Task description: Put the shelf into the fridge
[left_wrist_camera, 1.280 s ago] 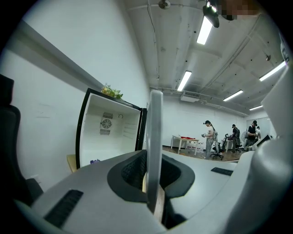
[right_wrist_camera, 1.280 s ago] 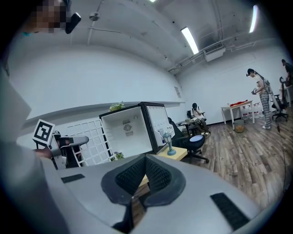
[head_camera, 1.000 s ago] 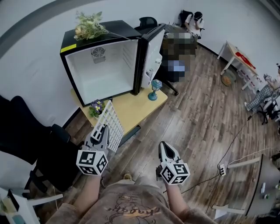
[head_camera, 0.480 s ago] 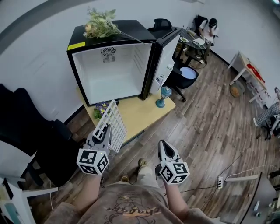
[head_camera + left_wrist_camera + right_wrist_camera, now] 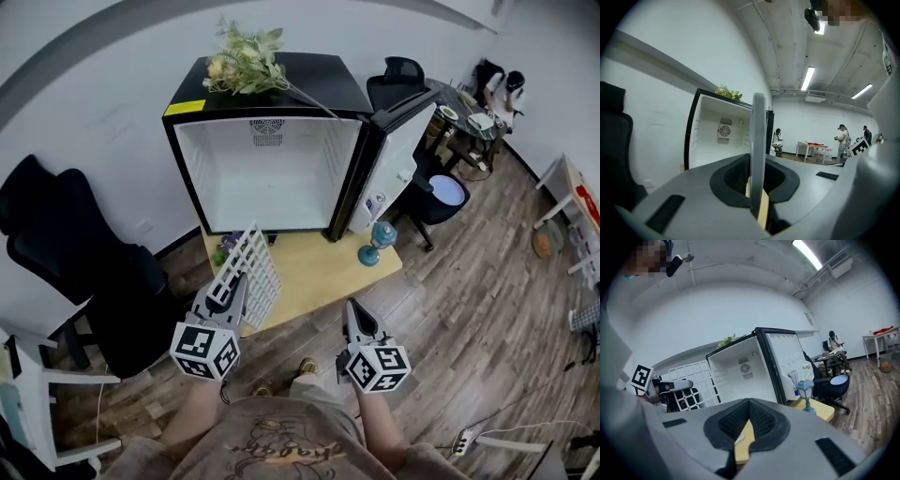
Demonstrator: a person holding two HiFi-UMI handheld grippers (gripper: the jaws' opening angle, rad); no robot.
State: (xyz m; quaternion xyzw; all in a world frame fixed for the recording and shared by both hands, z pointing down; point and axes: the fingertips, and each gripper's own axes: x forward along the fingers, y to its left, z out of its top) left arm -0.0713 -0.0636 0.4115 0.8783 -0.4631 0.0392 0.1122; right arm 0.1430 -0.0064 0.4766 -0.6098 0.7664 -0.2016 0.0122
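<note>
The black fridge [image 5: 272,169] stands open on a low yellow table [image 5: 314,272], its white inside bare and its door [image 5: 398,159] swung out to the right. My left gripper [image 5: 232,286] is shut on the white wire shelf [image 5: 251,272], which it holds upright and tilted in front of the table's near left corner. In the left gripper view the shelf [image 5: 758,136] shows edge-on between the jaws, with the fridge [image 5: 723,136] behind it. My right gripper [image 5: 355,311] is shut with nothing in it, lower right of the shelf. The right gripper view shows the shelf [image 5: 696,380] left of the fridge [image 5: 745,369].
A blue lantern [image 5: 379,242] stands at the table's right end and a small flower pot [image 5: 226,247] at its left. A bouquet [image 5: 246,61] lies on top of the fridge. A black chair [image 5: 84,253] stands to the left, an office chair [image 5: 439,192] right of the door.
The view has swung so that the fridge and table sit nearer the middle and closer. Both grippers keep their places in front of the body, the left still holding the shelf.
</note>
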